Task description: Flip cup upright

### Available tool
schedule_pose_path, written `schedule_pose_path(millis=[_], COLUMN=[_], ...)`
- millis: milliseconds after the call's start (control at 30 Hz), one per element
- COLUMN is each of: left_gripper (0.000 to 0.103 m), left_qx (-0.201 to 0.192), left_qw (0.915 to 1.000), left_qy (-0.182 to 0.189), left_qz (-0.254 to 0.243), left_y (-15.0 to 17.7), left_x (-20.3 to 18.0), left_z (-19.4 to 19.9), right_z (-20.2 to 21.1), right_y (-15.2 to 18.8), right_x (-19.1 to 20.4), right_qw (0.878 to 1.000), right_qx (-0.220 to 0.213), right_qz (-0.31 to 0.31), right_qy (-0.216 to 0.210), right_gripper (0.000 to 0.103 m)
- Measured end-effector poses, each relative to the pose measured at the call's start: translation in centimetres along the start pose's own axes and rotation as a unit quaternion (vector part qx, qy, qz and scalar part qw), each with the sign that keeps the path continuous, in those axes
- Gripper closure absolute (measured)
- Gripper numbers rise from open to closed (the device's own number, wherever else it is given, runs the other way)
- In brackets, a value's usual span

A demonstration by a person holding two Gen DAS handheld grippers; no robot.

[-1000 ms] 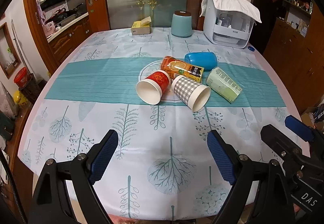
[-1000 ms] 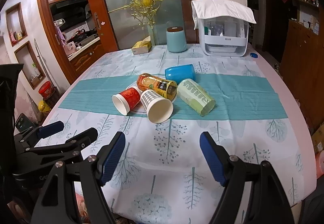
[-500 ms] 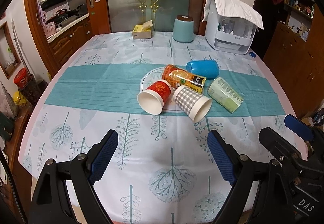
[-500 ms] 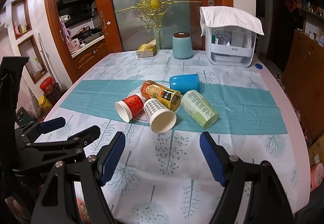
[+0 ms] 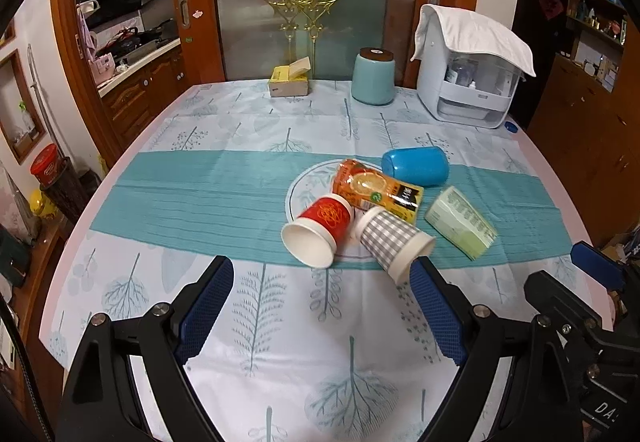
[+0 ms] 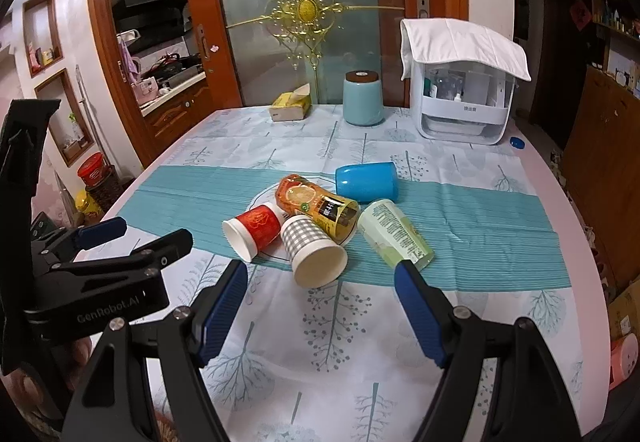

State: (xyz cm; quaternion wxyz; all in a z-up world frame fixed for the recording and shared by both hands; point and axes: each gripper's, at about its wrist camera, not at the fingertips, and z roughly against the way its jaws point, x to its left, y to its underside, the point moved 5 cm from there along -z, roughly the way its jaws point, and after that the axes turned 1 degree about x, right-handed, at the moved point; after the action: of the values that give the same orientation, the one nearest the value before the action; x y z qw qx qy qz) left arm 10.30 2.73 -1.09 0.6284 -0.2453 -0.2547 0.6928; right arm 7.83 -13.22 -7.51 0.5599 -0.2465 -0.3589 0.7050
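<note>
Several cups lie on their sides in a cluster mid-table: a red paper cup (image 5: 318,230) (image 6: 252,228), a grey checked paper cup (image 5: 390,240) (image 6: 312,252), an orange printed cup (image 5: 374,190) (image 6: 318,204), a blue plastic cup (image 5: 416,165) (image 6: 366,181) and a pale green cup (image 5: 460,222) (image 6: 394,232). My left gripper (image 5: 320,308) is open and empty, just short of the red and checked cups. My right gripper (image 6: 320,306) is open and empty, just short of the checked cup. The left gripper also shows at the left of the right wrist view (image 6: 132,238).
At the table's far edge stand a yellow tissue box (image 5: 289,82), a light blue canister with a brown lid (image 5: 373,80) and a white appliance under a cloth (image 5: 468,82). A small blue cap (image 5: 511,128) lies by the appliance. Cabinets flank both sides.
Both grippers have moved forward toward the cup cluster, which now looks larger and closer. Both stay open. No cup has moved.
</note>
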Motion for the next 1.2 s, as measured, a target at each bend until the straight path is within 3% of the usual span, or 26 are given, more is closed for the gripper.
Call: schedule_pose_path(millis=[133,300,567,800,967,1100,1200], left_gripper=[0.014,0.014,0.014,0.015,0.019,0.038,0.039], left_qx=[-0.011,-0.002,-0.032,0.025,0.048,0.069,0.075], left_qw=[0.9998,0.9982,0.9864,0.9746,0.9753,0.9736,0.9723], left_qy=[0.004,0.038,0.085,0.144,0.127,0.121,0.132], left_qz=[-0.017,-0.047,-0.137,-0.169,-0.174,-0.181,-0.178], left_y=[-0.5,-0.9,-0.9,-0.3,0.4,0.7,0.4], left_x=[-0.4,-1.1,-2.6,-2.3,-1.5,-1.3,-1.0], left_z=[-1.2,-3.5,-6.1,-10.5,-12.6,-13.9,-14.3], right_z=[-1.2,-2.7,-5.9,-8.1,-10.3,-11.9,-12.5], right_y=[-0.2,-0.3,0.0,0.4,1.1,1.7,2.0], right_x=[-0.6,-1.7,-2.9,-3.1,-3.0,-2.3,-1.7], right_qw=[1.000,0.999,0.997,0.994,0.989,0.984,0.984], right_qx=[0.006,0.019,0.043,0.058,0.069,0.086,0.092], right_qz=[-0.006,-0.028,-0.069,-0.090,-0.123,-0.139,-0.133], right_qy=[0.005,0.000,-0.006,-0.014,-0.050,-0.073,-0.076], right_gripper=[0.026,0.026,0.027,0.027,0.027,0.027,0.027])
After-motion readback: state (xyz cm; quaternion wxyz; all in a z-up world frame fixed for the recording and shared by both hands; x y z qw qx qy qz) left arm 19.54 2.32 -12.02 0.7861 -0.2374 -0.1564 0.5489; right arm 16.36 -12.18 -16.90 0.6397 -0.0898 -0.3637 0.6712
